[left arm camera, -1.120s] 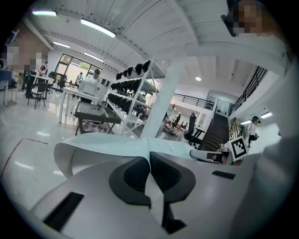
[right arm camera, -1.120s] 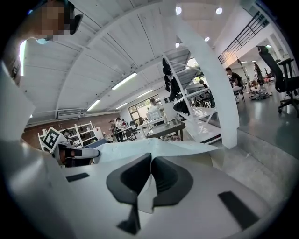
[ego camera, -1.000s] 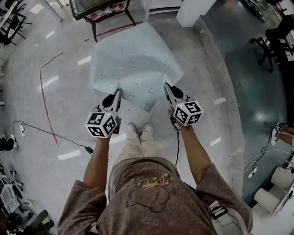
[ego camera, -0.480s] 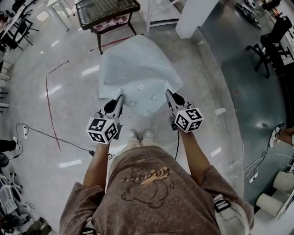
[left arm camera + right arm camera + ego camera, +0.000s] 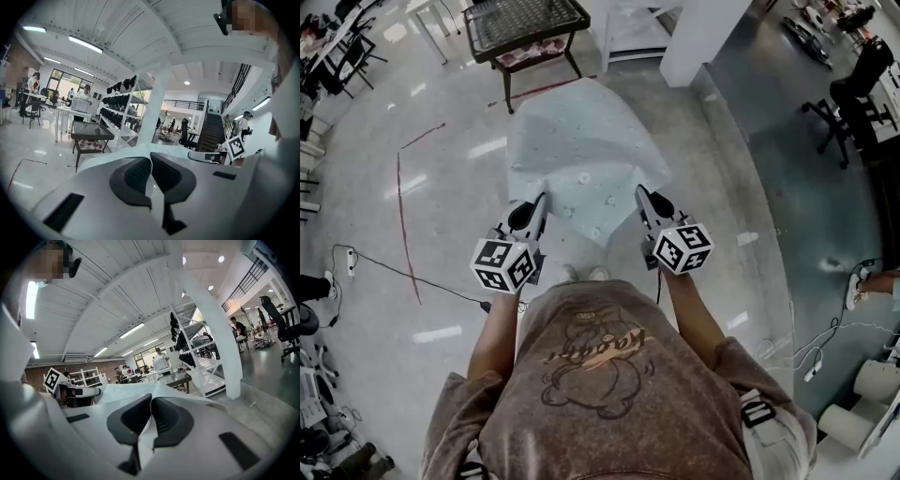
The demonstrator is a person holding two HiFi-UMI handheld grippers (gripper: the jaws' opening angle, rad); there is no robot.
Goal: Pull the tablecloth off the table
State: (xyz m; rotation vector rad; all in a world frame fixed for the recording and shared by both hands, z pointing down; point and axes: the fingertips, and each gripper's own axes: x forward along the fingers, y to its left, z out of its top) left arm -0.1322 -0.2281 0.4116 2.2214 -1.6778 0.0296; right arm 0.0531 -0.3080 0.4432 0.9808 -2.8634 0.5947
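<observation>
pale blue tablecloth (image 5: 581, 155) off table (image 5: 525, 23)

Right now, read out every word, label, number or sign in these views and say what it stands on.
No text can be read for certain.
Shirt: a cursive word in the print, too stylised to read.
Marker cube of the left gripper: black-and-white squares, no letters or numbers.
Marker cube of the right gripper: the same.
Tablecloth: small motifs only, no writing.

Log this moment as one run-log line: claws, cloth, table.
left claw: shut on tablecloth | right claw: shut on tablecloth | tablecloth: off table, held by both | table: top uncovered
</observation>
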